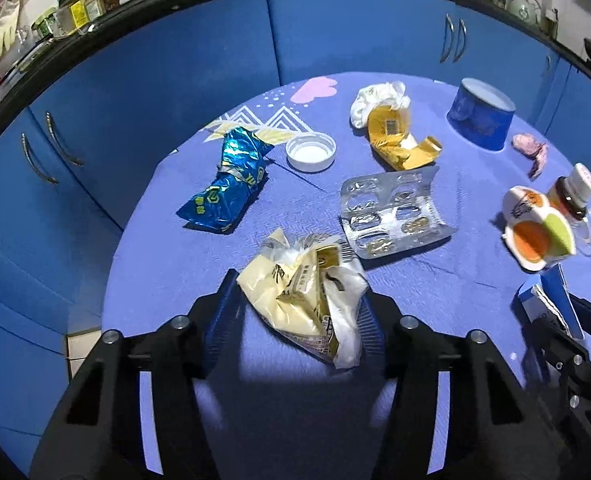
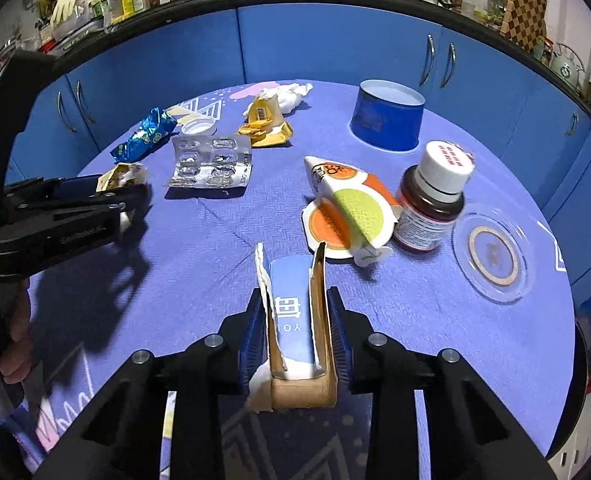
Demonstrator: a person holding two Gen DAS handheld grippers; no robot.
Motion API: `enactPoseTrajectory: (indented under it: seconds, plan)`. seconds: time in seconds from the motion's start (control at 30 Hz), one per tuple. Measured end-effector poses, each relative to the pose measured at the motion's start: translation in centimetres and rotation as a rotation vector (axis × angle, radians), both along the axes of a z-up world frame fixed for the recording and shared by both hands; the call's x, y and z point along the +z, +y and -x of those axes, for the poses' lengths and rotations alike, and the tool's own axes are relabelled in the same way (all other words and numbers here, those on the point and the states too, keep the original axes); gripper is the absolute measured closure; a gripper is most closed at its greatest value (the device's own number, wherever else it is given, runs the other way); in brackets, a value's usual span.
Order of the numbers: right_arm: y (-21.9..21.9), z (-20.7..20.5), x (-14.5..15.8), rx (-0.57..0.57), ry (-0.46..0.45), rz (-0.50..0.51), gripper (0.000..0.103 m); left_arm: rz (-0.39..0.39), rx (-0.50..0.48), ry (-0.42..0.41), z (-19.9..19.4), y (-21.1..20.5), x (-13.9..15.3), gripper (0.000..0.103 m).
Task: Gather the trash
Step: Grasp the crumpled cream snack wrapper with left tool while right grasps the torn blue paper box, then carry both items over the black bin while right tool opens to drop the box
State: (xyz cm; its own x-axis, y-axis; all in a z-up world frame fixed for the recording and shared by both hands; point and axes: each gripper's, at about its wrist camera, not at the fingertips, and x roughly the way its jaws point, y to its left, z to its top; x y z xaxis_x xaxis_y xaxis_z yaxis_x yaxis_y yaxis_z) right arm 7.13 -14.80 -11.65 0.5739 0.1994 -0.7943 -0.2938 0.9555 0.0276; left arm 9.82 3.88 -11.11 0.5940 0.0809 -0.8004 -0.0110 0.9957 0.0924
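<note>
My left gripper is open around a crumpled cream and gold wrapper lying on the blue cloth; its fingers stand on either side with a gap on the left. From the right wrist view that gripper sits at the left by the wrapper. My right gripper is shut on a torn blue and brown cardboard box piece, also seen in the left wrist view. A blue foil wrapper, a blister pack, a yellow wrapper and a white tissue lie further back.
A round table with a blue cloth stands before blue cabinets. On it are a white cap, an upturned blue cup, an orange and green carton, a brown pill bottle, a clear lid and a pink scrap.
</note>
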Motion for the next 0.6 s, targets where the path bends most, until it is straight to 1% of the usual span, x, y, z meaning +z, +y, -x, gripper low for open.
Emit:
enactPoseTrajectory:
  seconds: [0.13,0.23,0.3,0.43,0.6]
  plan:
    - [-0.9,0.9,1.5,-0.018,-0.038,-0.012,0.072,0.014,-0.003,-0.037,1.2,-0.5,1.7,0.05]
    - [-1.9,1.6,2.8,-0.046,-0.068,-0.014,0.072,0.016,-0.026,-0.078,2.0,-1.8,3.3,0.051]
    - [-2.8,2.0,3.5,-0.073,-0.088,-0.013,0.072,0.025,-0.056,-0.105,2.5,-3.1,4.4,0.052]
    - [-5.2,3.0,4.6,-0.143,-0.121,0.006,0.072,0.063,-0.119,-0.108,2.8,-5.8,5.7,0.053]
    - [-8.8,4.4,5.9,-0.226,-0.156,0.021,0.072,0.062,-0.207,-0.143,3.4,-10.4,7.3,0.053]
